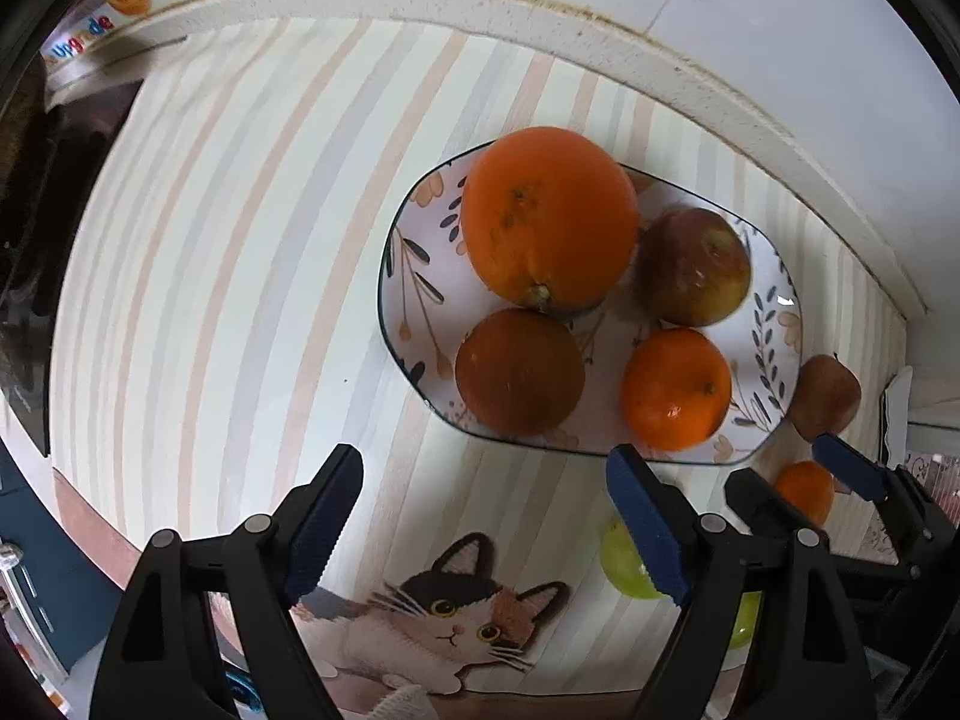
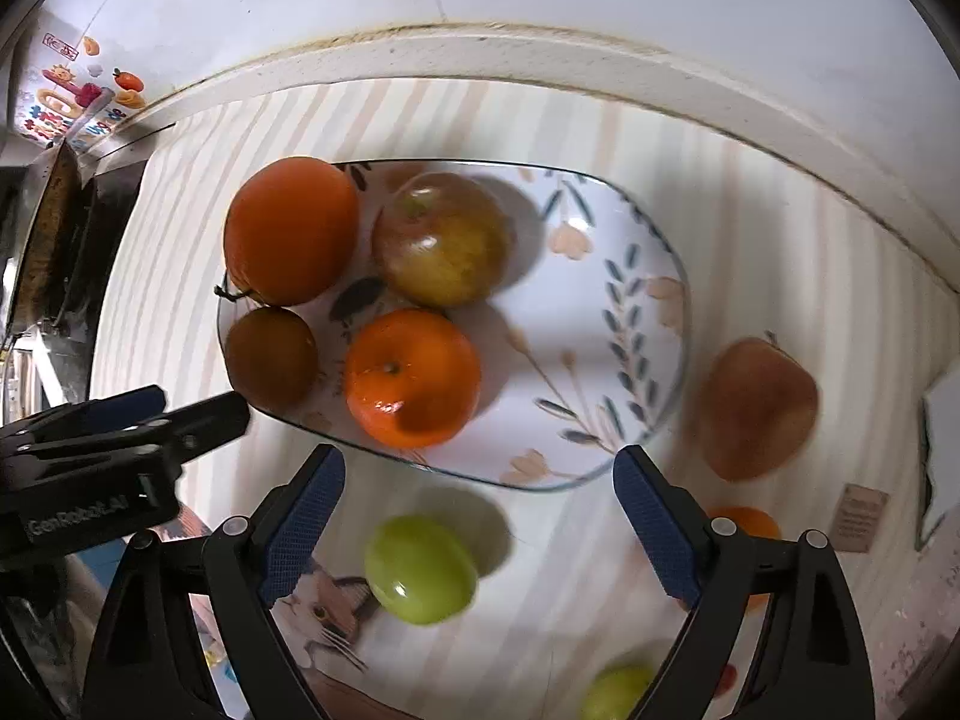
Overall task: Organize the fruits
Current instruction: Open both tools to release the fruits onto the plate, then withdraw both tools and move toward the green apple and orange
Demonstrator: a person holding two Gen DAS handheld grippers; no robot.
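Observation:
A flower-patterned plate holds a big orange, a red-green apple, a dark brownish fruit and a small orange. On the mat beside it lie a reddish apple, a small orange and two green fruits. My right gripper hangs open over the plate's near rim, with nothing in it. My left gripper is open and holds nothing, above the plate edge by the dark fruit. It also shows as the left gripper in the right wrist view.
A striped mat with a cat picture covers the counter. A pale ledge and white wall run behind. A dark stove edge lies at the left, with printed packaging behind it. A white object sits at the right.

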